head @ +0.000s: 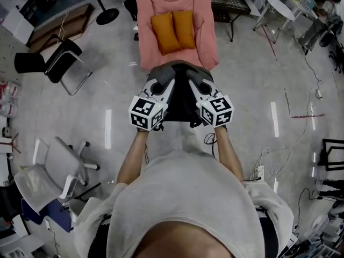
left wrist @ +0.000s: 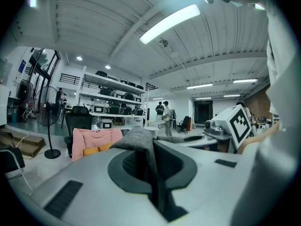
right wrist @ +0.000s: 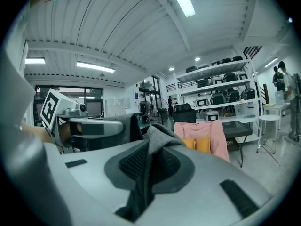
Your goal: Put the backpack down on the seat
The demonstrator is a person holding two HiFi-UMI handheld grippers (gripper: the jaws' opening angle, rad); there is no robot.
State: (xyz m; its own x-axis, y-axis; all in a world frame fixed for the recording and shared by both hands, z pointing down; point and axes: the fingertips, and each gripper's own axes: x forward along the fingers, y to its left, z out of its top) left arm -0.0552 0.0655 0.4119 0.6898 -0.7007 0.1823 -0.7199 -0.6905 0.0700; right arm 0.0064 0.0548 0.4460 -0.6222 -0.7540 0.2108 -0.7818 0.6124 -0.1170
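Note:
A dark grey backpack (head: 180,93) hangs between my two grippers, just in front of a pink armchair (head: 201,31) with two orange cushions (head: 173,30). My left gripper (head: 161,87) is shut on the backpack's grey fabric (left wrist: 141,142), which runs up between its jaws. My right gripper (head: 198,87) is shut on the other side of the backpack's top (right wrist: 157,140). The pink armchair (left wrist: 96,140) stands ahead to the left in the left gripper view. In the right gripper view the armchair (right wrist: 207,138) is ahead to the right. The backpack's lower part is hidden behind the grippers.
A black chair (head: 54,63) stands at the left and a grey office chair (head: 51,168) at the lower left. A black bench (head: 228,1) and a white stool (head: 279,9) are behind the armchair. Cables (head: 295,138) run over the floor at the right. Shelves (left wrist: 110,100) and a fan (left wrist: 49,126) line the far wall.

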